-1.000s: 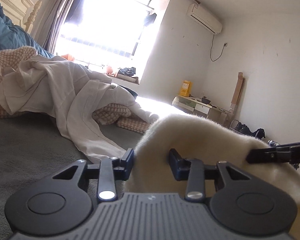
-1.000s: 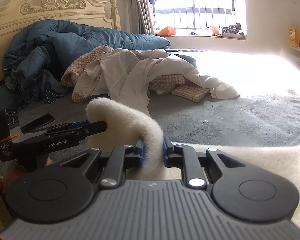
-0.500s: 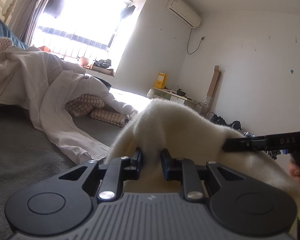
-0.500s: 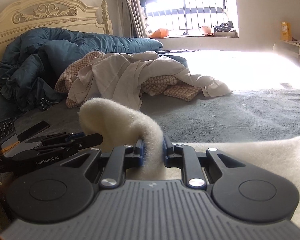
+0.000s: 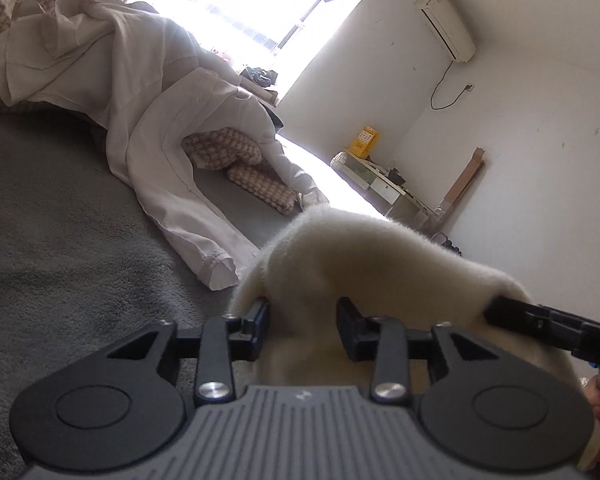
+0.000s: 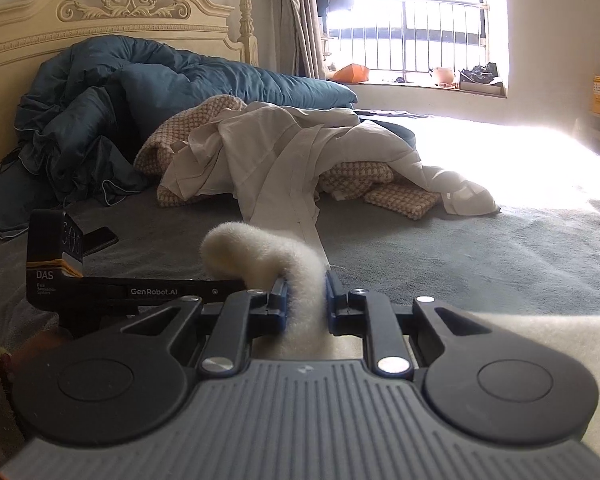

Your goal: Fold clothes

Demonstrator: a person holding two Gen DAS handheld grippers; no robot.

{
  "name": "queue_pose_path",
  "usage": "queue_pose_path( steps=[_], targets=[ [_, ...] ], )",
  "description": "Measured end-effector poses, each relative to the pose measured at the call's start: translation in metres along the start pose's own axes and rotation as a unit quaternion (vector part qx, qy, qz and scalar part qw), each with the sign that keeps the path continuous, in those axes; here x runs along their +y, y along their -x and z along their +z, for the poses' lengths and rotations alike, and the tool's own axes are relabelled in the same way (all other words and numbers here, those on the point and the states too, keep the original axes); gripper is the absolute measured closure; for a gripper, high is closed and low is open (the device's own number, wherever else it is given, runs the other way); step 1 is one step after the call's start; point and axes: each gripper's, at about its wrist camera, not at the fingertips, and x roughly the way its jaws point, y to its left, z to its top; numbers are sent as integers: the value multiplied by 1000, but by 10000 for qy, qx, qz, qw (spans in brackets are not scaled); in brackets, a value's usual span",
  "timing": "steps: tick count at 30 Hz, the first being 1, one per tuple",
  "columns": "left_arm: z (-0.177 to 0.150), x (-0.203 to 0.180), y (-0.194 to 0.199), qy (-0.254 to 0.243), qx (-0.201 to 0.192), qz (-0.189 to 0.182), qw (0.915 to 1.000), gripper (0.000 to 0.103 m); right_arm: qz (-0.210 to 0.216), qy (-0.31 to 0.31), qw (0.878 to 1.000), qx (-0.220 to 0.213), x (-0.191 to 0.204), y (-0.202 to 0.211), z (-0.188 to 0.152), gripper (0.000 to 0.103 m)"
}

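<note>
Pinching cream fleece (image 6: pixel 300 280), left jaws opening

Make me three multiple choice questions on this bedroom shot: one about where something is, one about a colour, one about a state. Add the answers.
1. Where is the blue duvet?
A. Bunched against the headboard
B. On the floor
C. On the windowsill

2. What colour is the fleece at the front?
A. Red
B. Black
C. Cream

3. What state is the right claw in?
A. Open and empty
B. Shut on the fleece
C. Shut on a phone

Answers:
1 A: the duvet is heaped right below the carved headboard.
2 C: its fuzzy pile is pale cream in both views.
3 B: both pads press a pinched fold of fleece.
</note>
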Motion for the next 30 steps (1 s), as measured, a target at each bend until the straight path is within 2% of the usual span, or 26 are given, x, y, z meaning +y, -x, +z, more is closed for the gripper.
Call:
queue_pose_path(
  steps=[2,5,7,8,9,10,12,16,20,26,30],
  targets=[
    [3,-3,9,-68,-240,-23,9997,47,-15,-42,10000,7,-2,2,0,87],
    [9,-3,11,-16,-429,-115,9990,48,-21,-85,10000,22,-4,4,-2,87],
    [8,-2,8,33,-427,-193,9989,62,-25,-96,9999,22,-5,4,-3,87],
    [6,-2,7,26,-427,-212,9989,78,-35,-98,9999,17,-5,4,-3,87],
    [6,-4,6,-23,-422,-196,9989,82,-48,-103,9999,11,-6,5,-3,87],
    [5,-5,6,-60,-419,-224,9989,83,-68,-124,9999,-1,-8,5,-2,87],
    [4,-8,4,-71,-411,-518,9978,87,-105,-242,9996,-31,-14,6,-2,87],
    [-1,-17,-6,-148,-197,-941,9953,88,-147,-548,9984,-59,-28,8,-4,87],
    [-6,-17,-22,-46,174,-866,9961,89,-151,-761,9970,-64,-37,9,-5,87],
    [-4,17,-27,848,171,-621,9943,89,42,-459,9989,-12,-16,1,-5,87],
    [-8,34,-35,1254,278,-676,9894,85,67,-144,9999,30,2,-6,-4,87]
  ],
)
